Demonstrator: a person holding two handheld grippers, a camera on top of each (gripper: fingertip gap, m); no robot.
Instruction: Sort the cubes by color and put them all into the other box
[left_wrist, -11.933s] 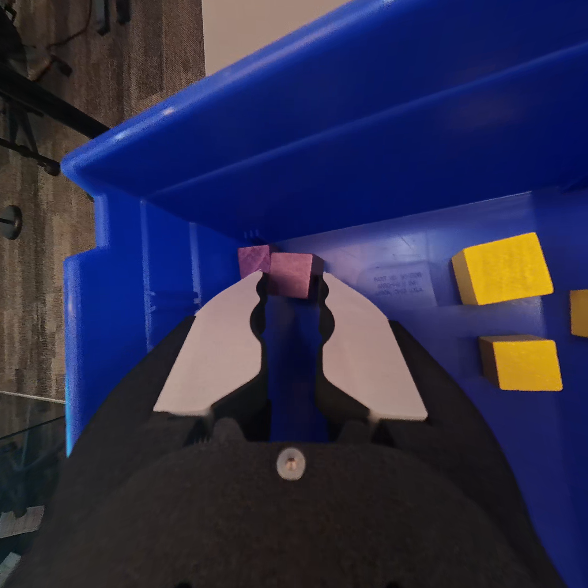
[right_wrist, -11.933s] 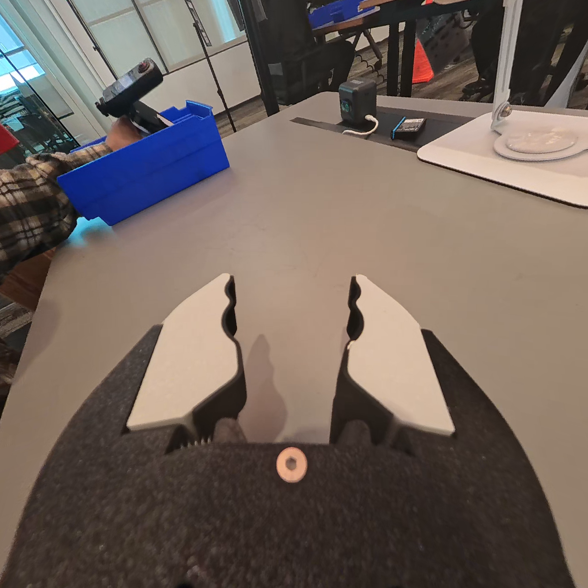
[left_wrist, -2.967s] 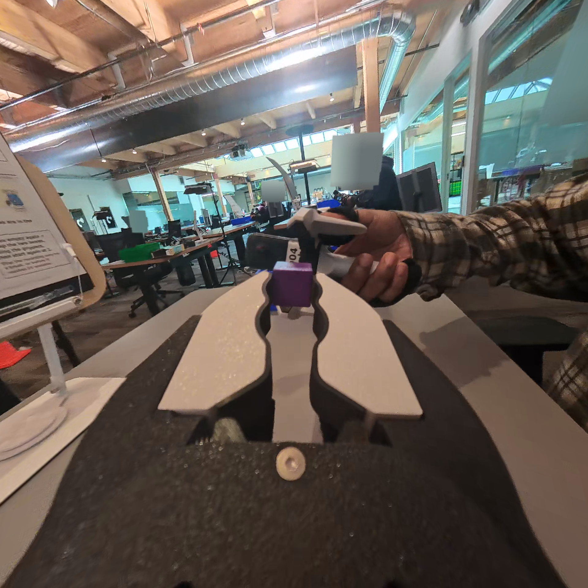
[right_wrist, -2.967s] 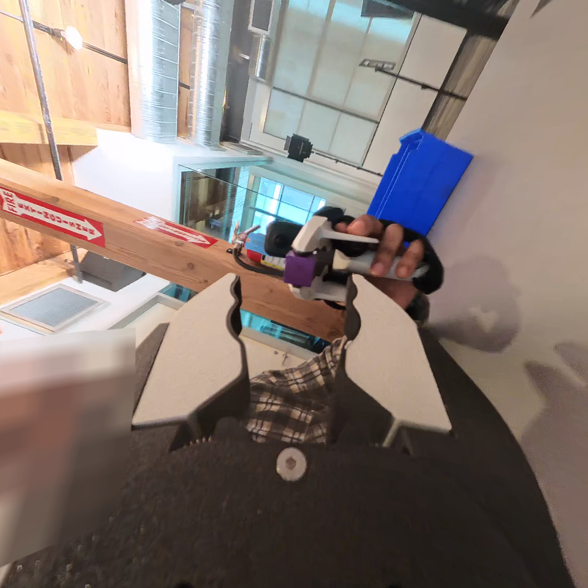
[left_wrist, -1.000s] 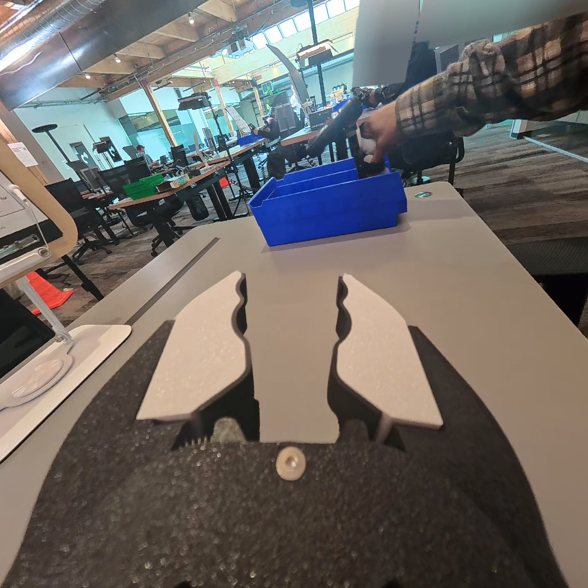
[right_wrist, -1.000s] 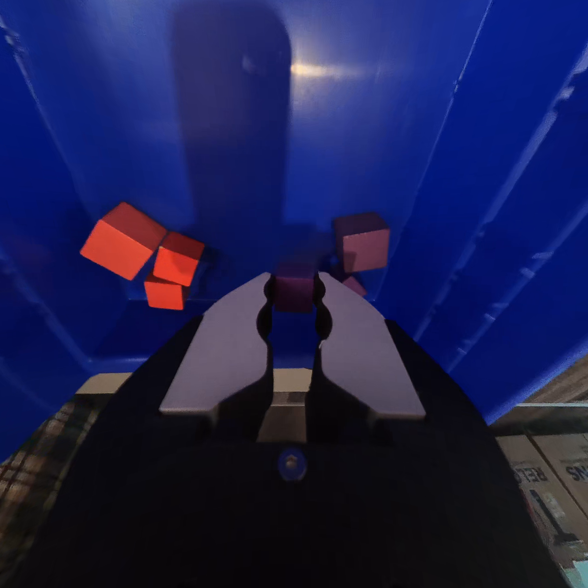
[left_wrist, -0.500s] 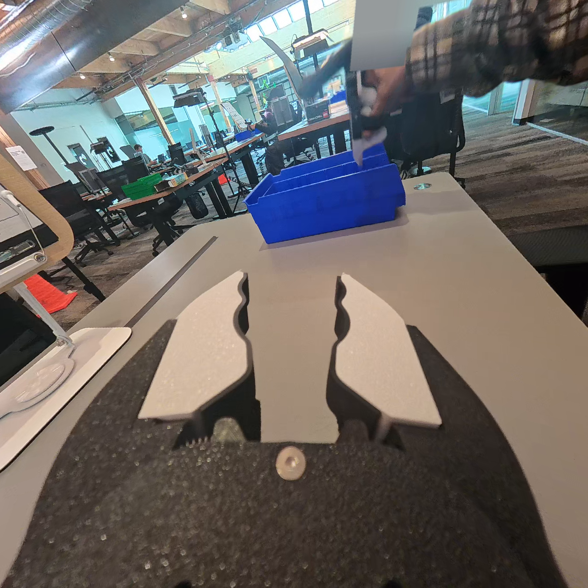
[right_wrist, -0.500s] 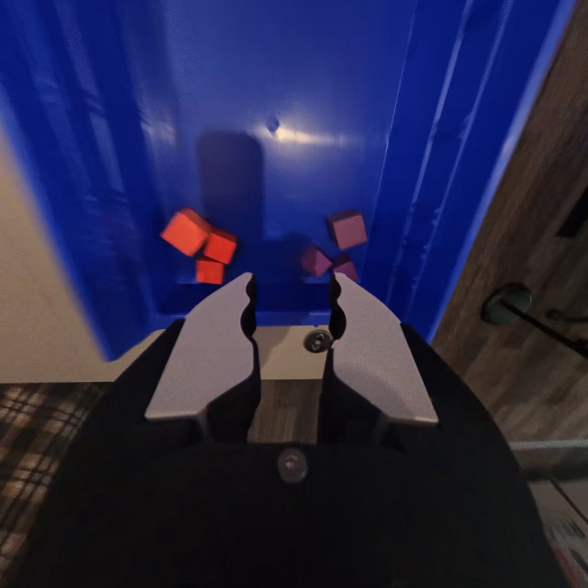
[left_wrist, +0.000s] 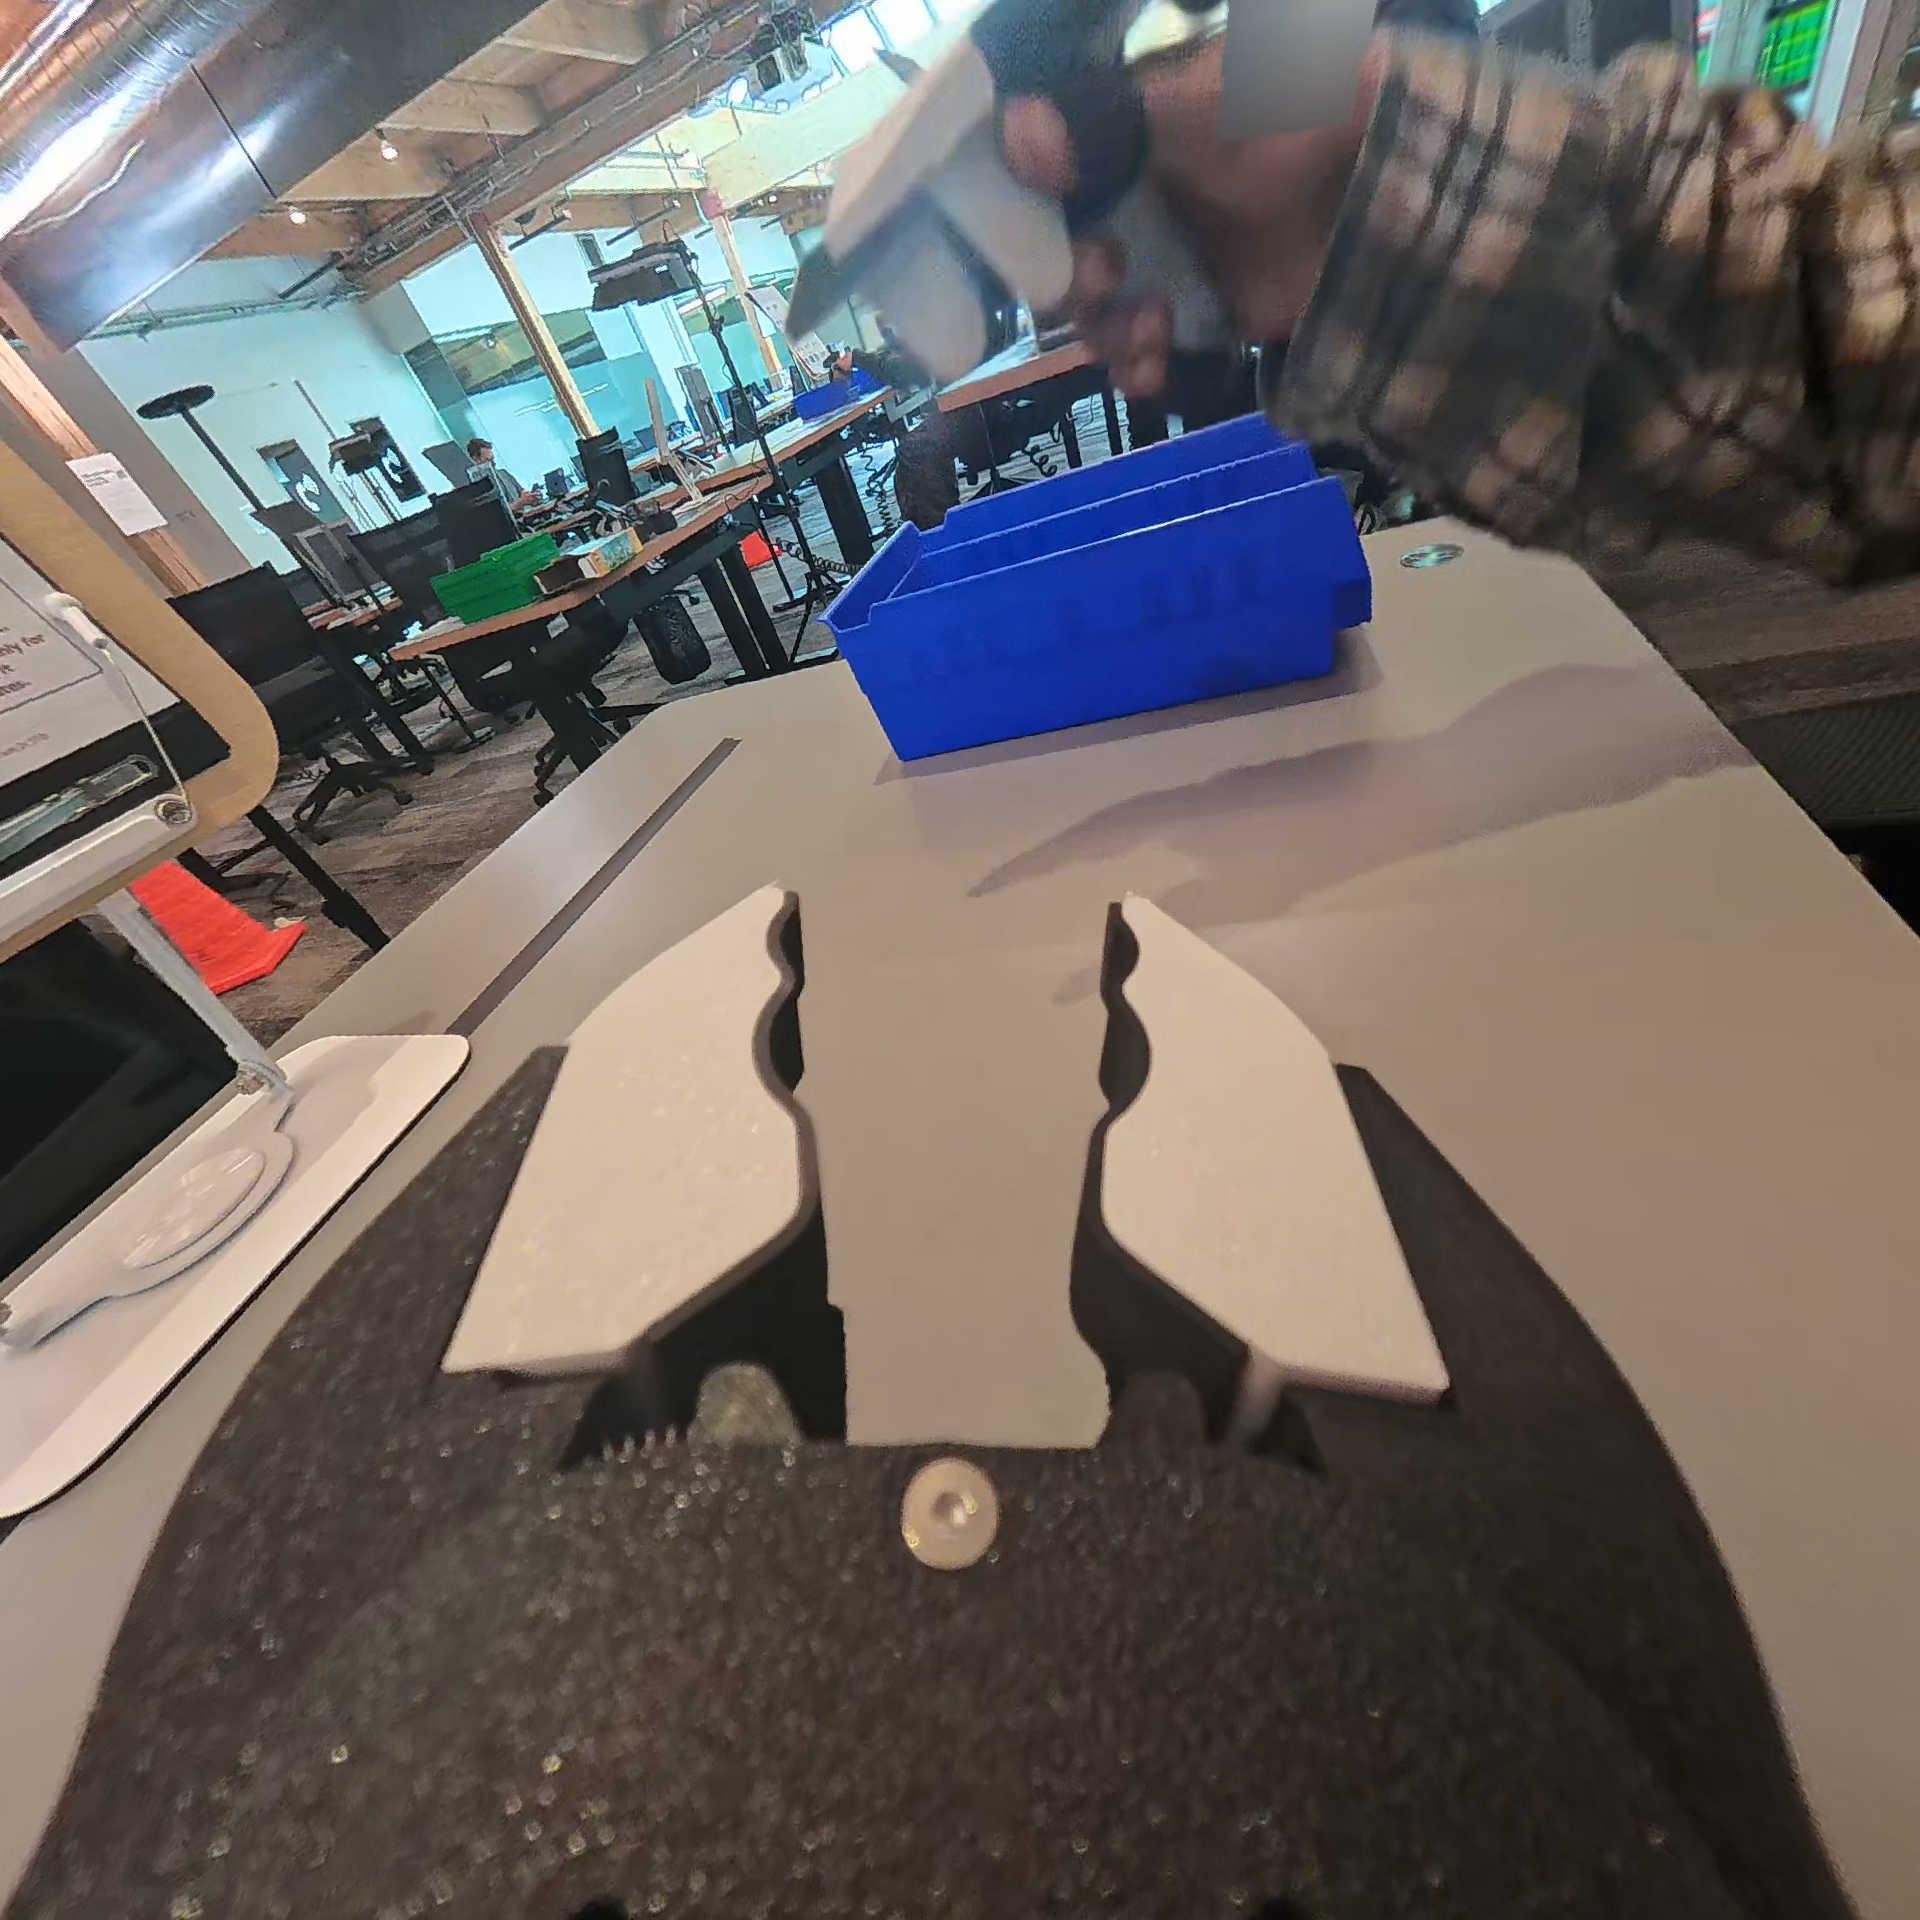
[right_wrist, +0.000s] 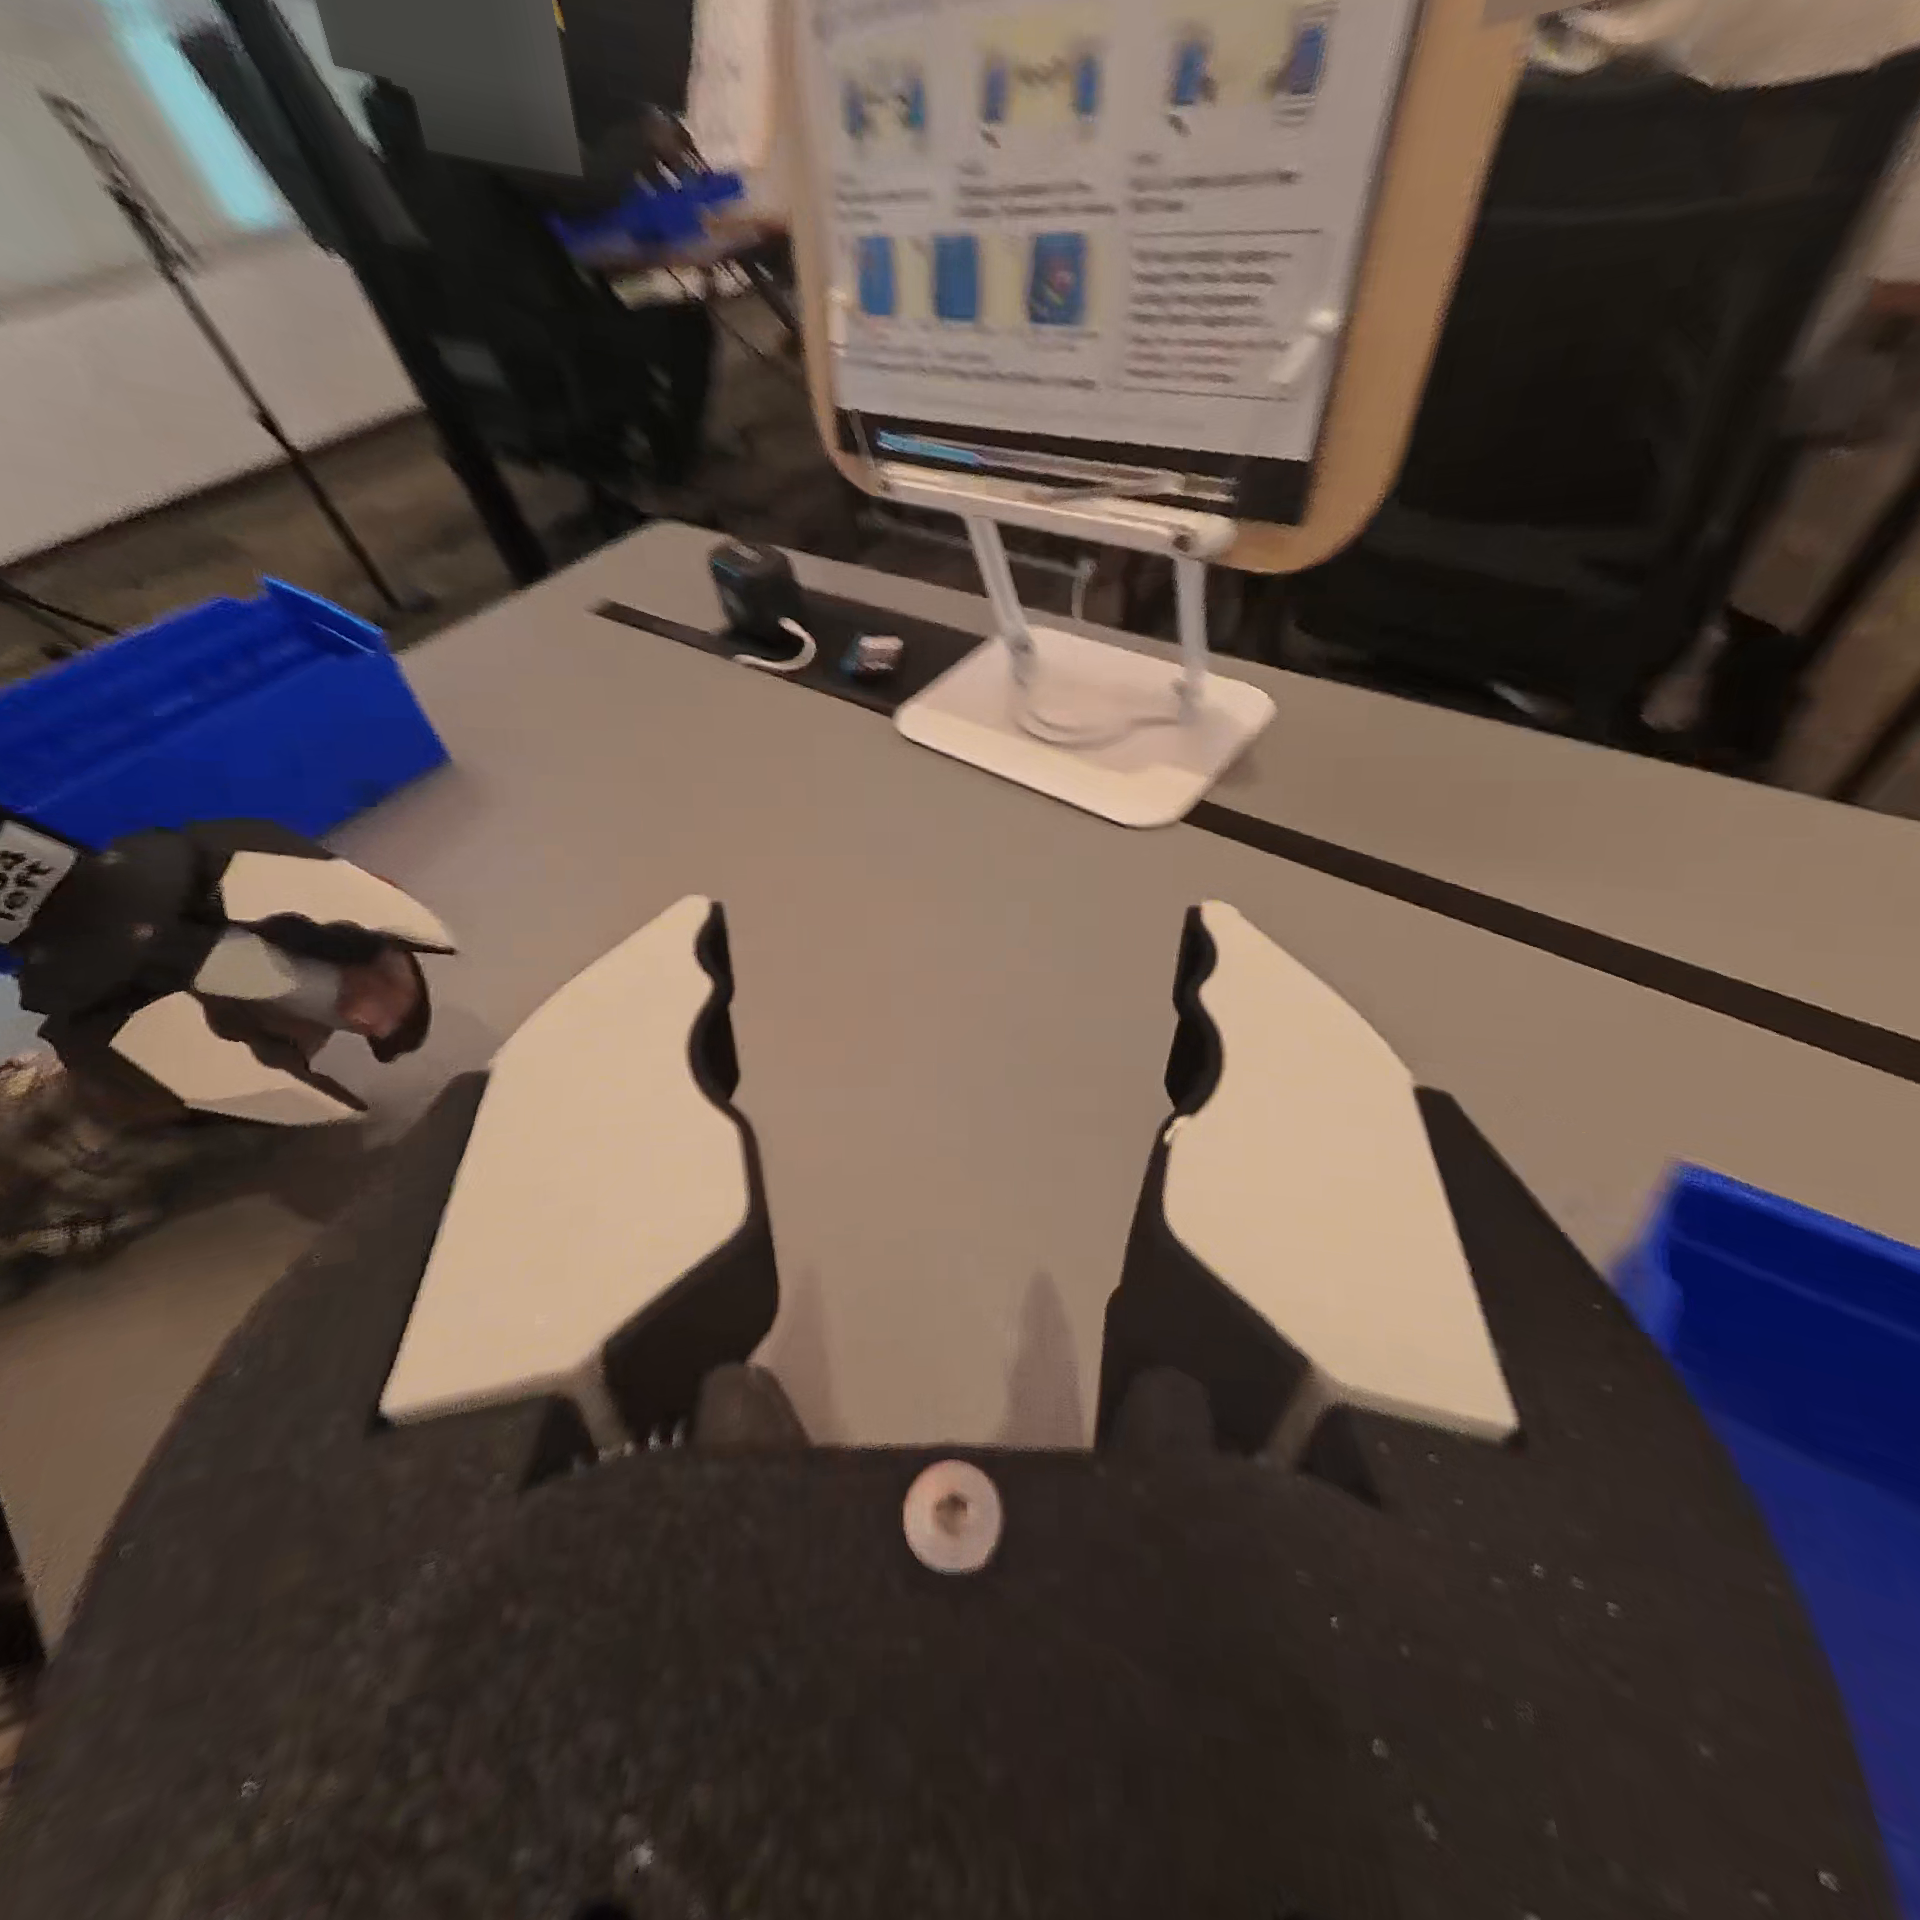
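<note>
No cubes show in either view just now; whatever the two blue boxes hold is hidden behind their walls. One blue box (left_wrist: 1101, 613) stands at the far end of the grey table (left_wrist: 1455, 987) in the left wrist view, well ahead of the left gripper (left_wrist: 951, 920). In the right wrist view a corner of a blue box (right_wrist: 1808, 1382) sits just beside the right gripper (right_wrist: 951, 914) on its right, and a second blue box (right_wrist: 208, 707) lies across the table at the left edge.

The left gripper hovers low over the bare table, its white fingers (left_wrist: 665, 1132) apart with nothing between them. The right gripper's fingers (right_wrist: 592, 1153) are also spread wide and empty. In the left view the right gripper appears blurred, high above the far box, held by a hand with a plaid sleeve (left_wrist: 1621, 270); the blur suggests it is in motion. The left gripper also shows at the left edge of the right view (right_wrist: 301, 987), near the second box.

With both sets of fingers empty, this looks like a pause between cubes, probably heading for another pick.

An instruction board on a white stand (right_wrist: 1081, 717) faces the table; it carries pictures and printed lines, too soft to make out. A small label sits on the left gripper's body.
</note>
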